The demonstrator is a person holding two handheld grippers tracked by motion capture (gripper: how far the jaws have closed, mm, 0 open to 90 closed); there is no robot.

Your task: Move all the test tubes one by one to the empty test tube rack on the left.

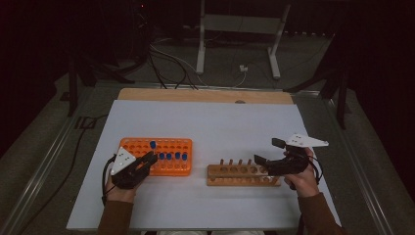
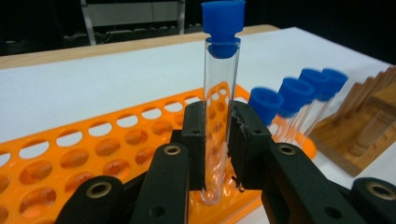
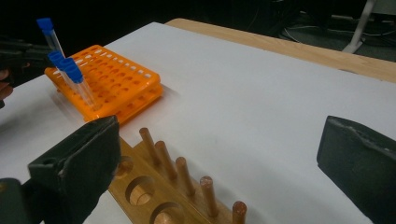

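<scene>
Tubes with blue caps are standing in the orange rack (image 1: 171,157) on the white bench (image 1: 220,122). One clear tube (image 2: 219,116) is being pinched by the left tongs (image 2: 217,140), and its round bottom is sitting just over a hole at the near edge of the rack. Its blue cap (image 2: 223,21) is sticking up high above the black pads. Four more capped tubes (image 2: 299,100) are leaning in a row just to the right of it, close by. In the high view the left tongs (image 1: 147,160) are resting over the left end of the rack, with a hand (image 1: 120,188) behind them.

A wooden rack (image 1: 242,175) with big holes and a row of little pegs (image 3: 182,172) is lying to the right of the orange one, a bit apart from it. The right tongs (image 1: 266,152) are hanging spread wide over its right end, with nothing between them. The right hand (image 1: 301,178) is holding them there.

Behind the bench, cables (image 1: 171,63) are lying on the floor beside a white metal stand (image 1: 235,29). No writing can be read on anything.
</scene>
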